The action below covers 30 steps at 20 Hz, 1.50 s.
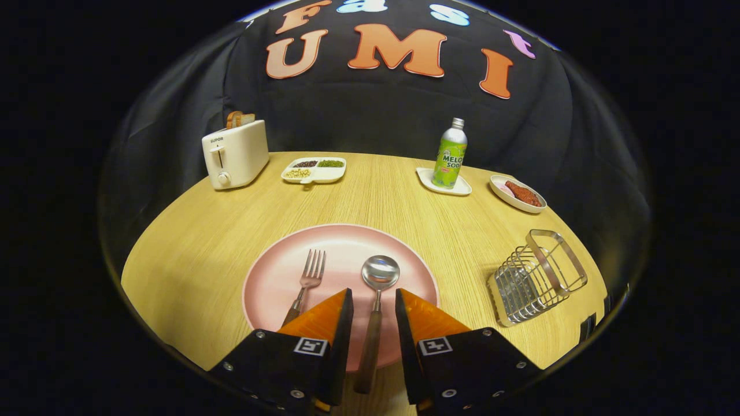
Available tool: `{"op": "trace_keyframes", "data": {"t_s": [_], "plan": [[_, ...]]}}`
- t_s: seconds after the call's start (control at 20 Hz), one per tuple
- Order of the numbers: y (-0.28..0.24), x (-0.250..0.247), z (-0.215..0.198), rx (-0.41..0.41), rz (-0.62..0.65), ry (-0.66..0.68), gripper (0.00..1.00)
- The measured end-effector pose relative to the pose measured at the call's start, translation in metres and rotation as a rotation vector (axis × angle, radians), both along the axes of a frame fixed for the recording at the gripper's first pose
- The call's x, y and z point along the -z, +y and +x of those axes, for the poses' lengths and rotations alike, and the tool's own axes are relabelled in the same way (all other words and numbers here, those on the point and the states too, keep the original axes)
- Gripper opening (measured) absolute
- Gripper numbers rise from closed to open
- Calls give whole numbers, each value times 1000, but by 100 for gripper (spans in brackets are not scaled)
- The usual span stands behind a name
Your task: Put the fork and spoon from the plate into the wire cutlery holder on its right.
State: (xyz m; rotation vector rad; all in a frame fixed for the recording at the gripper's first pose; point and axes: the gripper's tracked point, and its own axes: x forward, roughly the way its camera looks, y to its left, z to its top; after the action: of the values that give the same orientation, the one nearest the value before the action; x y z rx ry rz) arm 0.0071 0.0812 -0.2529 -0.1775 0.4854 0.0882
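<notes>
Cutlery waits on the pink plate [272, 283] at the table's near edge: the fork [306, 283] lies on its left half and the spoon [374, 312], wooden handle toward the camera, runs between the gripper [374, 300], whose fingers stand apart on either side of that handle and press on nothing. Neither utensil has been moved, so both transfers look still to be done. To the plate's right, well apart, the wire cutlery holder [537, 277] appears empty. Beyond stand a toaster [234, 155] holding bread, a divided tray [314, 170] of beans, a soda bottle [450, 155] on a small dish, and an oval dish [517, 193] of reddish food.
</notes>
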Motion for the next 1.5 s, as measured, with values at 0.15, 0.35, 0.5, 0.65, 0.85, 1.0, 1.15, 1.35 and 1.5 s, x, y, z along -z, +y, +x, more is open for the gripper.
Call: {"op": "trace_keyframes", "data": {"t_s": [0.15,0.35,0.5,0.65,0.85,1.0,1.15,1.35,1.5], "plan": [[-2,11,-3,10,12,36,35],[-3,18,-3,9,8,57,19],[-4,16,-1,5,-6,53,11],[-5,14,-2,9,-24,54,6],[-7,8,-6,16,7,66,3],[-11,-8,-7,4,24,66,3],[-14,-26,-10,-12,41,53,3],[-26,-55,-16,-12,81,44,3],[-39,-76,-21,-7,91,37,3]]}}
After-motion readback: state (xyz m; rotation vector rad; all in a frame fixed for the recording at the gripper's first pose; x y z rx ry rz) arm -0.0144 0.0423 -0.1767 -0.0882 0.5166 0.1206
